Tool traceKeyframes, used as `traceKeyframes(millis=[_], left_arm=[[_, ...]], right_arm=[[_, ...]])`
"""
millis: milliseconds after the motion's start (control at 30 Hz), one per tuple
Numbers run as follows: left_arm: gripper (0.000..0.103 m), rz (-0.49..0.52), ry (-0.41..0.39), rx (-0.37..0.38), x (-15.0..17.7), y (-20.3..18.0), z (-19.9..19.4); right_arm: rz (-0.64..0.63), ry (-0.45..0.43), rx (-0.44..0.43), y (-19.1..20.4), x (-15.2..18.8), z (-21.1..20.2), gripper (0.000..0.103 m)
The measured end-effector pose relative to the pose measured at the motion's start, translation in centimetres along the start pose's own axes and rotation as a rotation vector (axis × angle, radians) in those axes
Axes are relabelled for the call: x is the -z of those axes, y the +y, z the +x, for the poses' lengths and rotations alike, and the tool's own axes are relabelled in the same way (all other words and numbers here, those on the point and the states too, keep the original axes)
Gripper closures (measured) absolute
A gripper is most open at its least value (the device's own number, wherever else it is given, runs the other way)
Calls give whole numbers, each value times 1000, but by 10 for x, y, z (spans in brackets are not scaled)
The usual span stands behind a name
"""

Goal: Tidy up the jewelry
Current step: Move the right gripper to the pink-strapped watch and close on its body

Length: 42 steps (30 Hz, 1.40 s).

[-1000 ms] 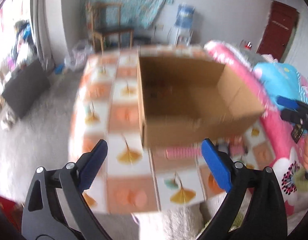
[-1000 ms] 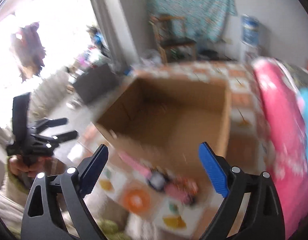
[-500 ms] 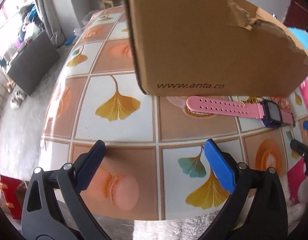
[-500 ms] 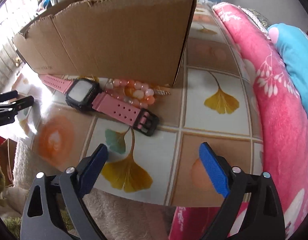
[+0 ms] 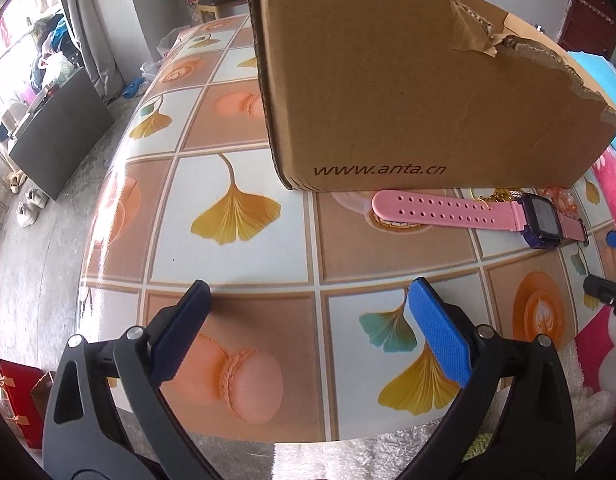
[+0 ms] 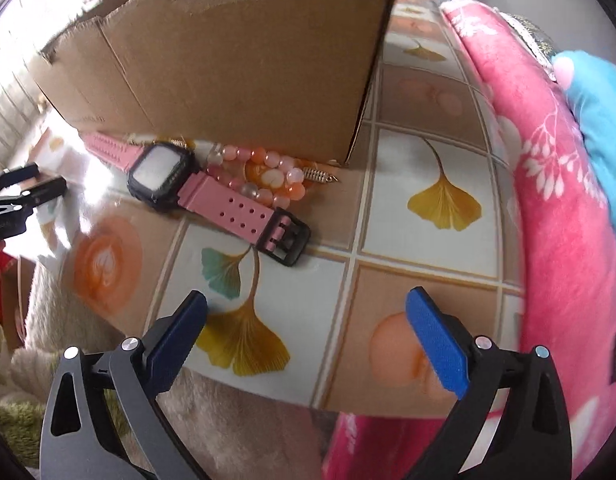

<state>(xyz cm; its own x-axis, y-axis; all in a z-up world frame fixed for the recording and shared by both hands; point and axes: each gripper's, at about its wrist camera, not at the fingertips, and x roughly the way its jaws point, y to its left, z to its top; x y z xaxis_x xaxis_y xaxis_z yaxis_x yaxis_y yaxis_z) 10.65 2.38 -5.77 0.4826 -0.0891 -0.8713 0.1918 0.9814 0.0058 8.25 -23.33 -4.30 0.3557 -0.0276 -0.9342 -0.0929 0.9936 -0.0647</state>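
Observation:
A pink-strapped watch (image 5: 479, 212) with a dark square face lies on the patterned table (image 5: 236, 256), just in front of a brown cardboard box (image 5: 407, 92). In the right wrist view the watch (image 6: 212, 192) lies beside a pink and orange bead bracelet (image 6: 268, 176) and a small gold spring piece (image 6: 319, 176) at the box's (image 6: 236, 60) base. A thin gold chain (image 5: 495, 198) lies behind the watch. My left gripper (image 5: 308, 332) is open and empty over the table's near edge. My right gripper (image 6: 308, 336) is open and empty, short of the watch buckle.
A pink flowered blanket (image 6: 555, 184) and a blue cushion (image 6: 599, 112) border the table's right side. White fluffy fabric (image 6: 236, 420) lies below the near edge. A dark cabinet (image 5: 56, 136) and shoes stand on the floor to the left.
Both grippers have dropped from high above the box to just over the table's near edge. In the last half second both views barely shifted, with the watch slightly nearer. Both stay open.

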Motion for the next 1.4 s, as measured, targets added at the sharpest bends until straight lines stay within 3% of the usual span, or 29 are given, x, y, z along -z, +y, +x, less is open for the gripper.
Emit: traceKeyframes(millis=[133, 233, 300, 633, 1033, 1400], left_arm=[[7, -5, -2, -3, 0, 1, 0], [7, 0, -16, 0, 3, 0, -1], [7, 3, -22, 1, 4, 0, -2], [7, 16, -36, 8, 7, -2, -5], [7, 21, -38, 13, 5, -1, -5], [7, 22, -38, 13, 5, -1, -5]], right_arm=[[-151, -189, -38, 32, -14, -41, 7], [-248, -225, -75, 56, -23, -44, 8], [-293, -210, -96, 66, -31, -35, 20], [-369, -143, -193, 80, -53, -7, 39], [-474, -97, -188, 98, -59, 8, 49], [-518, -83, -201, 110, -37, -5, 51]])
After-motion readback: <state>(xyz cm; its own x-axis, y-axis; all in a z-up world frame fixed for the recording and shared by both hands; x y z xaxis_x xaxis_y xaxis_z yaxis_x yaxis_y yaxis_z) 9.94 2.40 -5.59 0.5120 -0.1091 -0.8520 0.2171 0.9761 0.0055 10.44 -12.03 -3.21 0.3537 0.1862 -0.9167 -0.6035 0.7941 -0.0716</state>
